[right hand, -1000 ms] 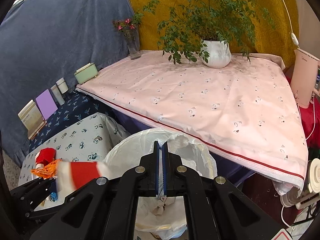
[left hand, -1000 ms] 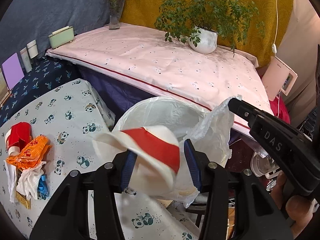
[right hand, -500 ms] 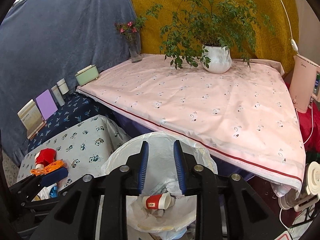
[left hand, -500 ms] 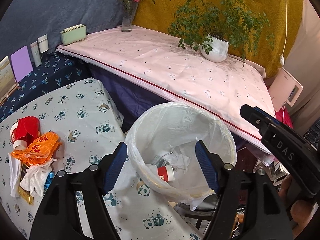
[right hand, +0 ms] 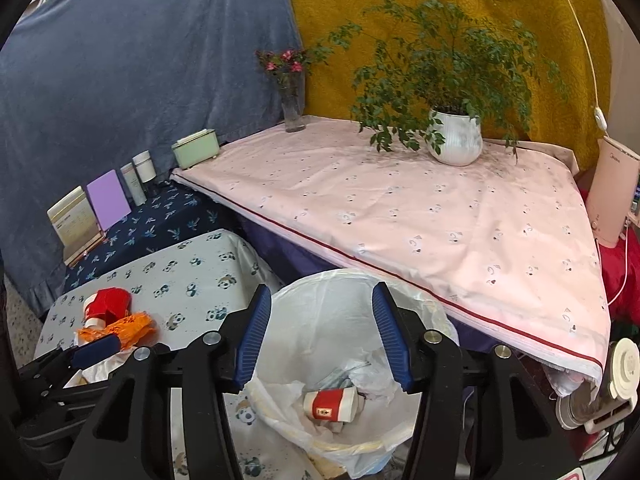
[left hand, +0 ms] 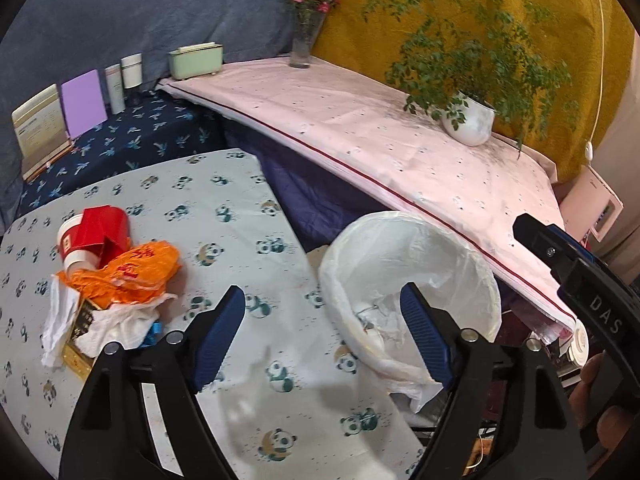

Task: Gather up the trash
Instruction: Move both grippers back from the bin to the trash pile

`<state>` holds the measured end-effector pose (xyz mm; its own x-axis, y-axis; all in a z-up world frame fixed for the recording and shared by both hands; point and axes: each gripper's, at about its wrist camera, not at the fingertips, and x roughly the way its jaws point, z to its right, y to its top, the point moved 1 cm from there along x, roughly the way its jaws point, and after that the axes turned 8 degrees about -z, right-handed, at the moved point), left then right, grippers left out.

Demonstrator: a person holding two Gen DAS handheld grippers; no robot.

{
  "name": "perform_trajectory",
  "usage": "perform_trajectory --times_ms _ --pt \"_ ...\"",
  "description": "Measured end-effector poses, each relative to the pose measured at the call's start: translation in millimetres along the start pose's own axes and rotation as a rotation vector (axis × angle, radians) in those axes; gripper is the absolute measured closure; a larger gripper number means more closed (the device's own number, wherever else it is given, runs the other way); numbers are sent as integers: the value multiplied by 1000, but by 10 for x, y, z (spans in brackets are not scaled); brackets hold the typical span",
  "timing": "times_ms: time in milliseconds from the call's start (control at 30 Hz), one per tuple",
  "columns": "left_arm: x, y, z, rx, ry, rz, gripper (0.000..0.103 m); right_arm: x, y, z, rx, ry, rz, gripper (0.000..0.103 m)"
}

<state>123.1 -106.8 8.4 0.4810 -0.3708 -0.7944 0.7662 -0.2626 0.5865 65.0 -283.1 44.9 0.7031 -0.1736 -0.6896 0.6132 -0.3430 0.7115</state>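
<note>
Both jaws opening, empty; panda-print table (left hand: 240,184), pink-clothed table (right hand: 440,216).

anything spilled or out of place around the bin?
Nothing spilled. The paper cup lies on its side inside the bin liner, as expected. A trash pile remains on the panda tablecloth: tipped red cup, orange bag, crumpled tissues.

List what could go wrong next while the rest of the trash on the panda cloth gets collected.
1. The trash pile is a tangle of orange bag, tissues and red cup; one grab by the left gripper, jaws opening and empty, may scatter pieces.
2. The bin sits off the table edge; a short drop could miss it.
3. Its loose liner could snag a finger.
</note>
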Motion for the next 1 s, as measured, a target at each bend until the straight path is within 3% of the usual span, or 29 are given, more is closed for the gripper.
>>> perform_trajectory --times_ms 400,567,1000 --pt "-283 -138 -610 -79 66 28 26 -77 -103 -625 -84 69 -8 51" --pt "-380 -223 -899 -109 104 36 26 -109 -173 -905 -118 98 -13 45" --pt "-416 -610 -1762 -205 216 1 25 51 -519 -1735 -208 197 -98 45"
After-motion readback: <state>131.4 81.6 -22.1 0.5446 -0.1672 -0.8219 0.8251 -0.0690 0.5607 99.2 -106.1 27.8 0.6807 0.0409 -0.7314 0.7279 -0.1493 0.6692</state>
